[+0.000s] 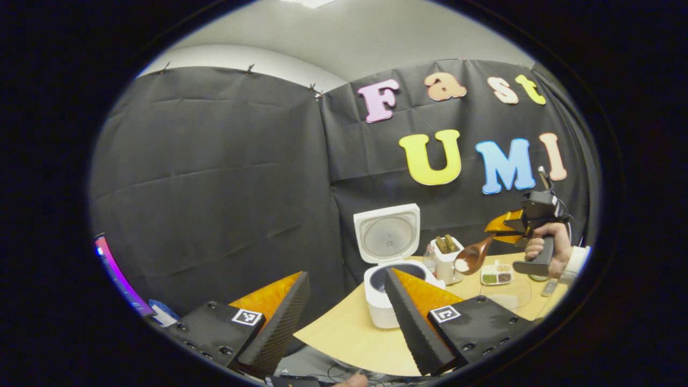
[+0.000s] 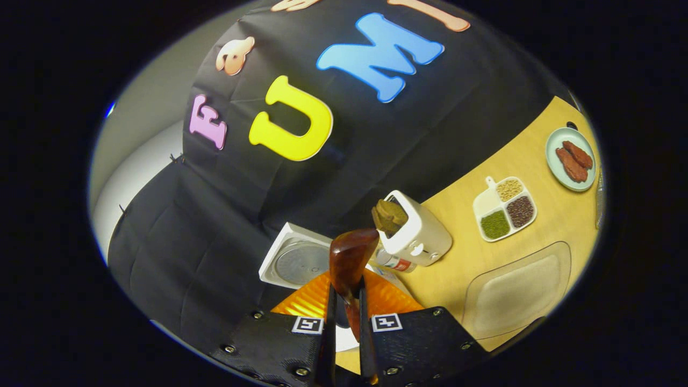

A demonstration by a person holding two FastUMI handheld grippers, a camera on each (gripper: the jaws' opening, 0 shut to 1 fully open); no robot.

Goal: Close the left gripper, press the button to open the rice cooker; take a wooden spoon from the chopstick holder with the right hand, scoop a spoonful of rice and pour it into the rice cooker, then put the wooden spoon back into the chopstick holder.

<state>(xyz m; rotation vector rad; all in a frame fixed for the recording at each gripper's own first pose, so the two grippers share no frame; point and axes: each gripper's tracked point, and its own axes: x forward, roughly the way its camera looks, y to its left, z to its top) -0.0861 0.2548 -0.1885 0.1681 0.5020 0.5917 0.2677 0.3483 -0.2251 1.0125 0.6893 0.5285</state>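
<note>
The white rice cooker (image 1: 379, 306) stands on the table with its lid (image 1: 387, 235) raised; the lid (image 2: 294, 263) also shows in the right gripper view. My left gripper (image 1: 344, 314) hangs open in front of the cooker, holding nothing. My right gripper (image 2: 344, 309) is shut on the handle of the wooden spoon (image 2: 349, 257). In the left gripper view that gripper (image 1: 505, 223) holds the spoon (image 1: 474, 257) tilted in the air, white rice in its bowl, right of the cooker and beside the white chopstick holder (image 1: 446, 260). The holder (image 2: 422, 234) contains other wooden utensils.
A divided dish of grains (image 2: 505, 207) lies right of the holder, a clear tray (image 2: 516, 295) nearer me, and a plate with reddish slices (image 2: 572, 158) far right. A small bottle (image 2: 389, 262) stands by the holder. A hand (image 1: 543, 244) grips the right tool.
</note>
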